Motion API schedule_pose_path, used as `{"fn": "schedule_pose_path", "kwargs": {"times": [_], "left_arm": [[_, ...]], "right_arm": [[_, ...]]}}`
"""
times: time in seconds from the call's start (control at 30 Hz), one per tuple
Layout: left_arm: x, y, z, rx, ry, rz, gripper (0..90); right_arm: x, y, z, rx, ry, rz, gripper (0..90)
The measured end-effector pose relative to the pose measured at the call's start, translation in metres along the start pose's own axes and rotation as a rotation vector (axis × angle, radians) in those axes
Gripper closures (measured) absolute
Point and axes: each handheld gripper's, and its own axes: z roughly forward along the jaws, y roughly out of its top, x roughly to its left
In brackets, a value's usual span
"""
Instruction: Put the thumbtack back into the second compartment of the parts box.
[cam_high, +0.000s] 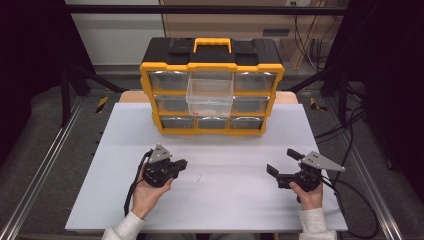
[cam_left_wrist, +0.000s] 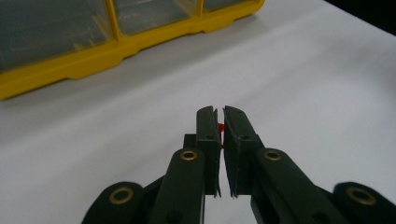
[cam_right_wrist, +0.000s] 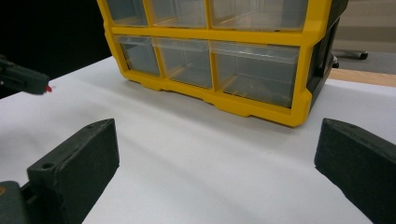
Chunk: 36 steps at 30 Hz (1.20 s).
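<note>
A small red part (cam_left_wrist: 220, 127) is pinched between the jaws of the left gripper (cam_high: 183, 162), which are pressed together on it. In the left gripper view only a sliver of red is seen in the slit near the jaw tips; in the right gripper view the same red tip (cam_right_wrist: 48, 88) is seen projecting from the far gripper at the left edge. The part is held just above the white table (cam_high: 225, 200), well apart from the yellow organiser (cam_high: 212, 67) at the back.

The right gripper (cam_high: 281, 165) is held with its jaws spread wide and nothing between them; it is pointed toward the organiser's lower drawers.

One clear drawer (cam_high: 209, 96) in the middle column is pulled out from the organiser's front. Something small and reddish lies at its bottom; its kind cannot be told. A tiny pale item (cam_high: 199, 177) lies on the table between the grippers.

The step in hand is judged to be the carry: the part is gripped and not yet delivered. The open drawer is taken as the likely destination.

For the next move, the left gripper is to be lifted and brought forward over the drawer's rim, with the grip maintained until the part is above the opening. The hold is slight, so sudden motion is to be avoided.
</note>
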Motion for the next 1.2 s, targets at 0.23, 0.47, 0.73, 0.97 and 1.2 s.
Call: {"fn": "schedule_pose_path", "kwargs": {"times": [0.23, 0.47, 0.73, 0.97, 1.2], "left_arm": [[0.004, 0.015, -0.018, -0.048, -0.005, -0.004, 84.3], [0.006, 0.031, -0.033, -0.084, -0.004, 0.009, 84.3], [0.006, 0.048, -0.046, -0.103, -0.007, 0.029, 84.3], [0.001, 0.065, -0.055, -0.119, -0.018, 0.055, 84.3], [-0.004, 0.084, -0.064, -0.143, -0.020, 0.078, 84.3]], "right_arm": [[0.000, 0.000, 0.001, 0.002, 0.001, -0.003, 0.6], [0.000, 0.000, 0.001, 0.001, 0.000, -0.003, 0.6], [0.000, 0.000, 0.000, 0.001, 0.001, 0.000, 0.6], [0.000, 0.000, 0.000, 0.001, 0.000, -0.003, 0.6], [0.000, 0.000, 0.000, 0.000, 0.001, -0.003, 0.6]]}}
